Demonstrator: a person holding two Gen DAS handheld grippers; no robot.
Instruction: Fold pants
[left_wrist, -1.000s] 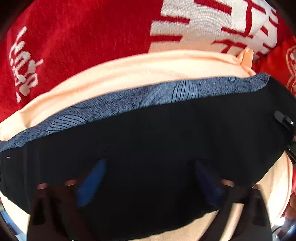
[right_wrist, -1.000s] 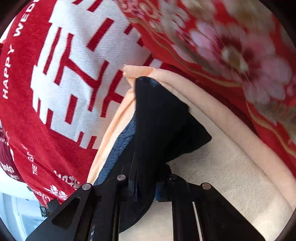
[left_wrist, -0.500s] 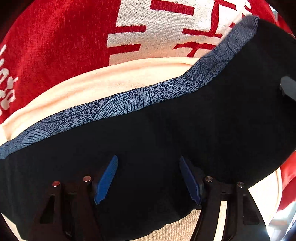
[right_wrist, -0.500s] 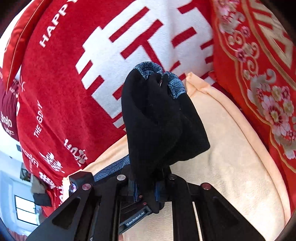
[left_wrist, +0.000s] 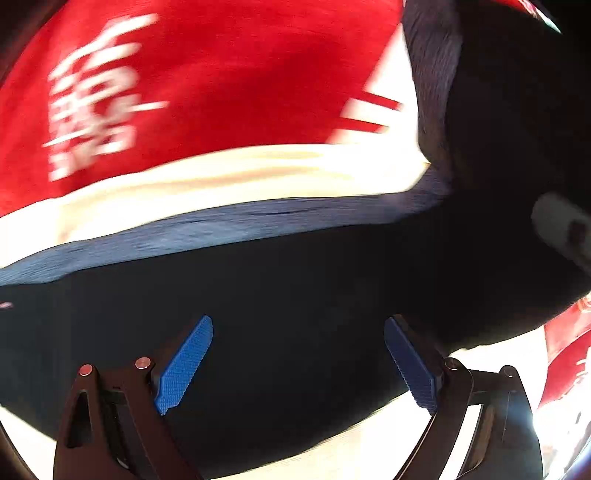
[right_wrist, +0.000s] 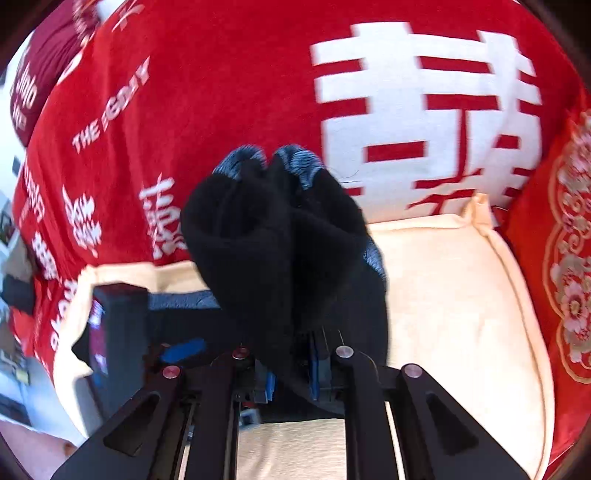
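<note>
The black pants (left_wrist: 295, 277), edged with a grey-blue patterned waistband (left_wrist: 221, 225), lie across a cream cushion (left_wrist: 221, 177). My left gripper (left_wrist: 297, 325) hovers just over the dark cloth. Its jaws are opening, and the blue pads (left_wrist: 184, 365) stand wide apart, pressing on nothing. My right gripper (right_wrist: 291, 369) is shut on one end of the pants (right_wrist: 273, 240), which rises as a bunched fold with the waistband on top. In the left wrist view that lifted end (left_wrist: 498, 110) hangs at the upper right. The left gripper's body (right_wrist: 114, 332) shows low at left in the right wrist view.
A red blanket (right_wrist: 221, 92) with white characters and lettering covers the back behind the cushion (right_wrist: 443, 295). A red floral pillow (right_wrist: 569, 258) stands at the right. Room floor and furniture show dimly at the far left edge.
The left gripper's jaws have spread wider and it has shifted along the pants. The right gripper has rolled, risen and carried the bunched end over towards the left gripper.
</note>
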